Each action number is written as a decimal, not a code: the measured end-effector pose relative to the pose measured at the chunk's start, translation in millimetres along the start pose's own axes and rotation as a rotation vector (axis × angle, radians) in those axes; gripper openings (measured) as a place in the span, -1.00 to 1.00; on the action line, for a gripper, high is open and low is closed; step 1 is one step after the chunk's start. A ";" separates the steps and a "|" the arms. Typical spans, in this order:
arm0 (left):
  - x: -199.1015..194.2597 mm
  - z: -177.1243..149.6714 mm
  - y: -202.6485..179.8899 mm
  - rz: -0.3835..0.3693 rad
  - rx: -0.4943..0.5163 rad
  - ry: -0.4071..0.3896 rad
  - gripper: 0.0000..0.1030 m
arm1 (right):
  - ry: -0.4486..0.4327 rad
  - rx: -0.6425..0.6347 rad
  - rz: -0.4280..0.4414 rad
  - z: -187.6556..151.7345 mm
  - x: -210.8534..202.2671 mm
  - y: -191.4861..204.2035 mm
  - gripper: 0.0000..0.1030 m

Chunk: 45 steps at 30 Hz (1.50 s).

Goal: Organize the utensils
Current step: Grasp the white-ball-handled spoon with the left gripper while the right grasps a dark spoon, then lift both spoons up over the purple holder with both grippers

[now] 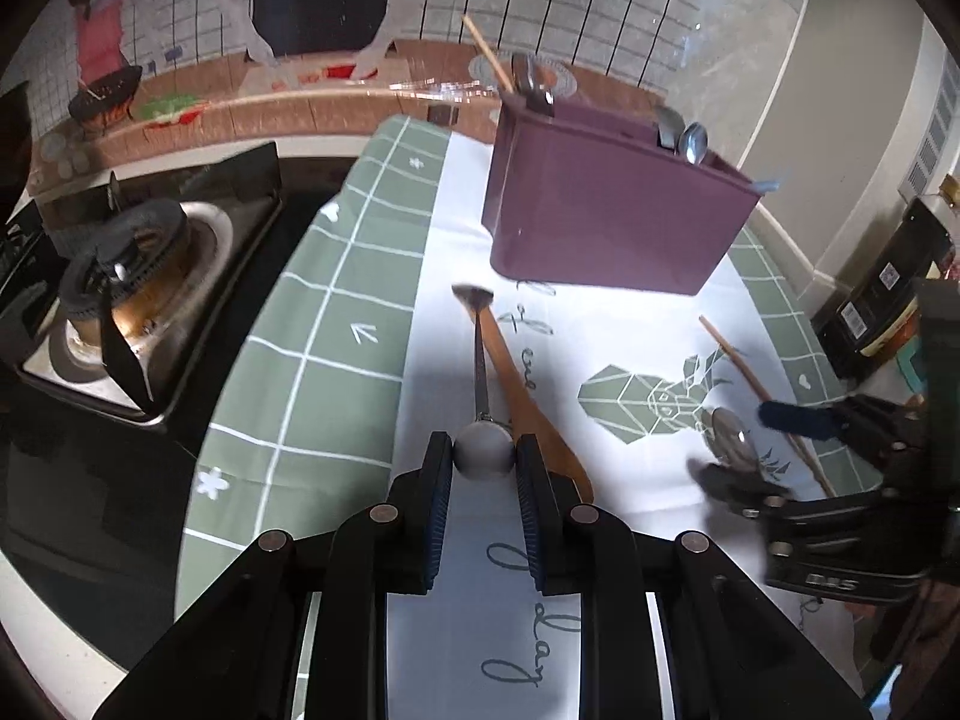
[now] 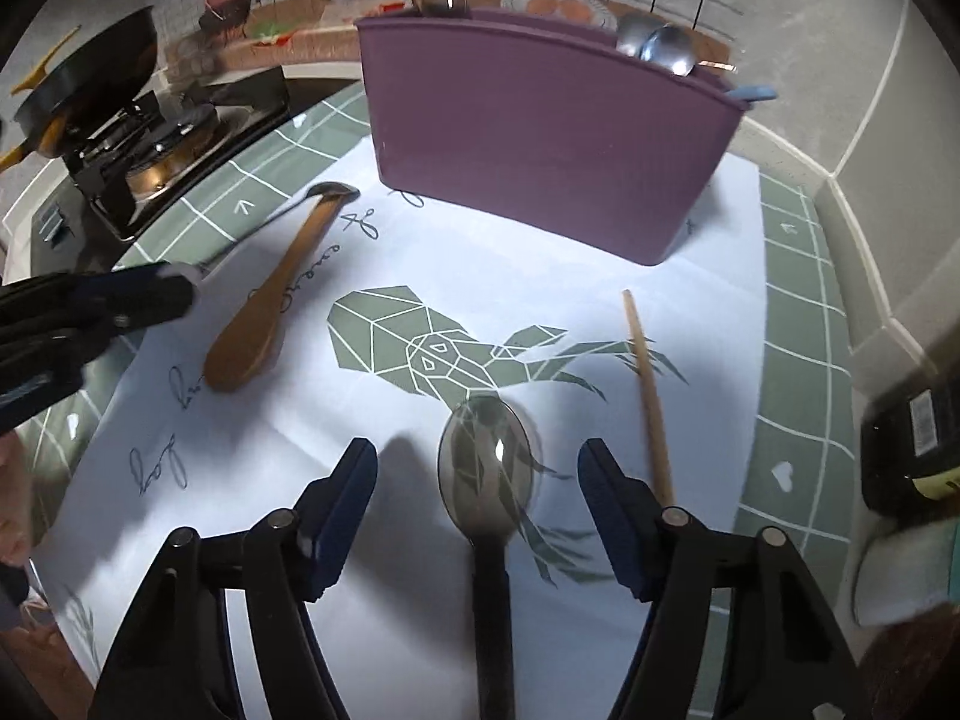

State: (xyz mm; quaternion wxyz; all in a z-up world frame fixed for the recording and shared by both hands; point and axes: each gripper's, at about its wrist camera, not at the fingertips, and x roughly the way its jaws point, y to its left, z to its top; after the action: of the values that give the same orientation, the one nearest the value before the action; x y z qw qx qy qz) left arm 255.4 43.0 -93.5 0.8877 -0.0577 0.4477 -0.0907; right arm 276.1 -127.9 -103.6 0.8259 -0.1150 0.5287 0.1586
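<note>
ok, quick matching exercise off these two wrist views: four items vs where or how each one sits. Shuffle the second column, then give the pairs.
Items:
1. left gripper
2. right gripper
3. wooden spoon
4. purple caddy

States:
A. holds upright spoons and a chopstick
B. shut on a metal spoon's bowl
C. lying flat on the cloth, ungripped
D. jaws apart, either side of a metal spoon

Pairs: 1-B, 2-D, 3-C, 4-A

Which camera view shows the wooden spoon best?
The right wrist view: the wooden spoon lies whole and unobstructed on the cloth. In the left wrist view it is partly hidden behind the left gripper and the metal spoon.
</note>
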 end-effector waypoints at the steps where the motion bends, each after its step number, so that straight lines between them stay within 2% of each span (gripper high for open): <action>1: -2.5 0.8 0.3 -0.001 -0.001 -0.005 -0.57 | 0.003 0.001 0.003 1.2 1.8 1.0 0.26; 4: -10.0 2.3 1.0 0.000 0.004 -0.025 -0.57 | 0.011 0.005 0.012 2.6 5.1 1.0 0.16; 5: -12.1 2.7 0.5 0.002 0.007 -0.032 -0.57 | 0.020 0.004 0.021 2.8 6.4 1.4 -0.03; 8: -17.0 3.3 -2.6 0.004 0.021 -0.046 -0.57 | 0.027 -0.007 0.039 2.4 5.1 4.2 -0.40; 11: -21.0 4.2 -5.4 -0.002 0.025 -0.057 -0.57 | 0.016 -0.020 0.021 0.9 0.0 5.3 -0.40; 22: -52.7 13.2 -21.4 -0.022 0.069 -0.145 -0.57 | -0.080 0.069 0.077 -1.6 -43.2 -17.9 -0.41; 32: -81.5 20.8 -36.6 -0.033 0.106 -0.210 -0.57 | -0.139 0.122 0.084 -0.6 -70.3 -36.6 -0.41; 45: -96.5 23.6 -53.5 -0.061 0.141 -0.223 -0.57 | -0.166 0.117 0.086 -4.0 -83.8 -38.3 -0.41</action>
State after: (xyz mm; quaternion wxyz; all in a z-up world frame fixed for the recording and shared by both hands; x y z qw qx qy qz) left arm 212.3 11.8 6.1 0.9307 -0.0183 0.3367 -0.1419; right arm 254.8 -176.5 -28.2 0.8645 -0.0300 0.4715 0.1717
